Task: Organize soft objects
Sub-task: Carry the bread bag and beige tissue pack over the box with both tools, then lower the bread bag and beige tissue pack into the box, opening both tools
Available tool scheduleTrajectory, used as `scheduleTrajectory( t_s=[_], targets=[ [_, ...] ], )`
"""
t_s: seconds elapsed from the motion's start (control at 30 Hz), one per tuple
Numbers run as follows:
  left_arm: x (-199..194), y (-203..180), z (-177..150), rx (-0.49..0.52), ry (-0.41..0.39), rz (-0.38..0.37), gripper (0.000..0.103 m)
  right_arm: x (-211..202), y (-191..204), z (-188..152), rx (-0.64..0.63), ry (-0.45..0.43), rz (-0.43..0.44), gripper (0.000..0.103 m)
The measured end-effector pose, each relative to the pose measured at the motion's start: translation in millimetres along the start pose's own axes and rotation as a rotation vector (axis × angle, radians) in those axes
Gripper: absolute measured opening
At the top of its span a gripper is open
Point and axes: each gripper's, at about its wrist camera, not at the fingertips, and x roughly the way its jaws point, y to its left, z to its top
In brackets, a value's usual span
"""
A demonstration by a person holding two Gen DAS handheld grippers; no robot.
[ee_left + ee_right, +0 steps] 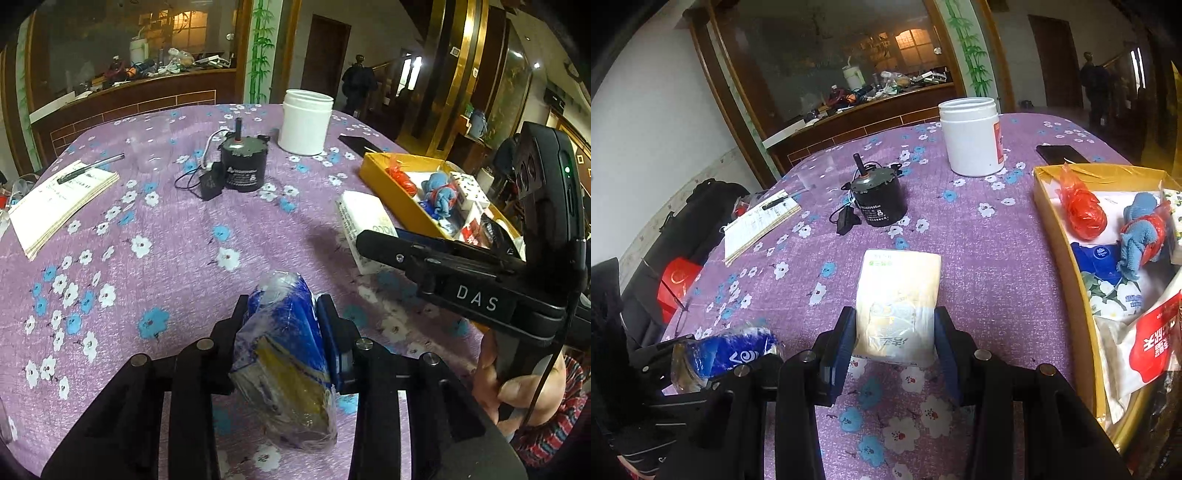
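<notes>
Packet (284, 350) lengthwise between left tool (282, 314) pads, pointing forward.

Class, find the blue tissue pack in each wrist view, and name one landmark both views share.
Left wrist view: blue tissue pack at bottom centre, pinched between the left gripper fingers.
Right wrist view: lower left, in that same gripper, left of the white tissue pack.
Shared landmark: white plastic jar.
</notes>
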Motion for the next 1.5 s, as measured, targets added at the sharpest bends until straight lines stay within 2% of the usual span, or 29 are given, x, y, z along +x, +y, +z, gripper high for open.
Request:
scheduleTrajectory(
  t_s=[0.3,0.5,1.13,1.5],
  targets=[
    [-5,-26,8,0.042,-0.014,-0.005,0.033,-27,-5,4,0.02,-0.056,0.011,0.043],
    [-4,-45,11,0.061,-0.013,-0.016,0.033,-50,-23,3,0.067,-0.083,0.011,0.043],
    [6,-157,38,0.225,-0.01,-0.06,0.033,-146,-124,-8,0.248,-0.232,0.009,0.043],
    [36,-213,50,0.249,0.017,-0.145,0.033,-174,-184,-23,0.326,-0.253,-0.036,0.043]
  ],
)
